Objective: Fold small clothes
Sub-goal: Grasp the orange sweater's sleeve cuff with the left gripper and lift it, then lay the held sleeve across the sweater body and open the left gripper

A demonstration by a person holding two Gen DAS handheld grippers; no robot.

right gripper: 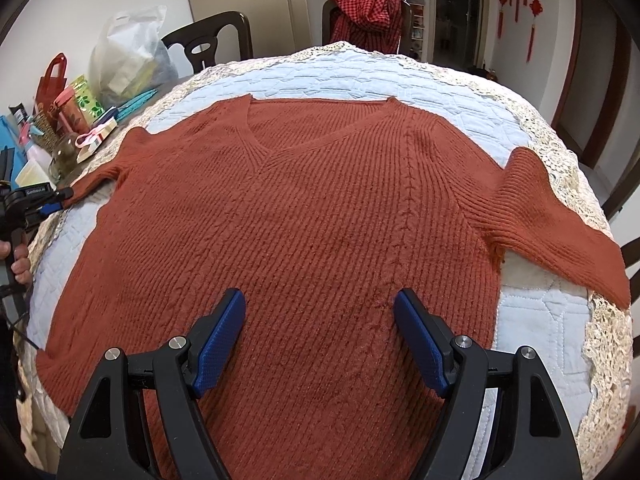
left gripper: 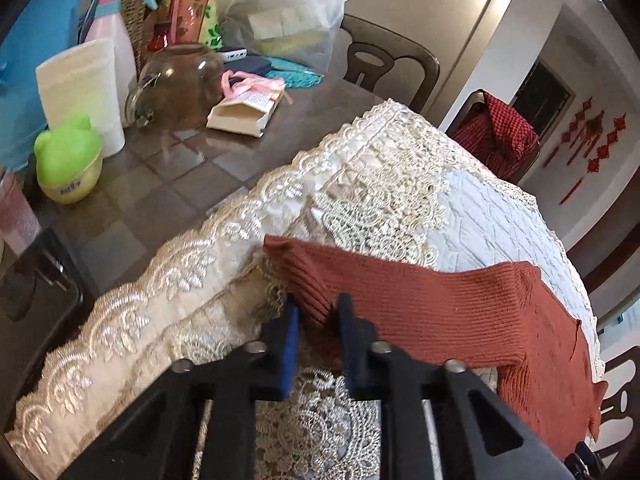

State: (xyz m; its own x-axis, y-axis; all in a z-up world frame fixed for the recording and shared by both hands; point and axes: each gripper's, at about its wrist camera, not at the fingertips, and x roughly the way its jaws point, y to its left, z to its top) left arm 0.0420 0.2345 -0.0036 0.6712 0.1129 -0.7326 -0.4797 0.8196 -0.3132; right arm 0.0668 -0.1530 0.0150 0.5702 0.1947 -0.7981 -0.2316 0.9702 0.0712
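A rust-red ribbed V-neck sweater (right gripper: 304, 216) lies spread flat, front up, on a white quilted cloth with lace trim (right gripper: 360, 76). My right gripper (right gripper: 320, 312) is open and empty, hovering over the sweater's lower middle. My left gripper (left gripper: 318, 312) is shut on the cuff end of the sweater's left sleeve (left gripper: 400, 296), at the table's left side. The left gripper also shows in the right wrist view (right gripper: 60, 200), at that sleeve's cuff. The right sleeve (right gripper: 560, 232) lies stretched toward the right edge.
Clutter stands on the bare tabletop to the left: a green frog-lid jar (left gripper: 68, 160), a paper roll (left gripper: 80, 88), a glass jar (left gripper: 176, 80), a spray bottle (left gripper: 112, 20), a small box (left gripper: 244, 112), a plastic bag (left gripper: 288, 12). Chairs (right gripper: 212, 40) stand behind; one holds red checked cloth (right gripper: 368, 16).
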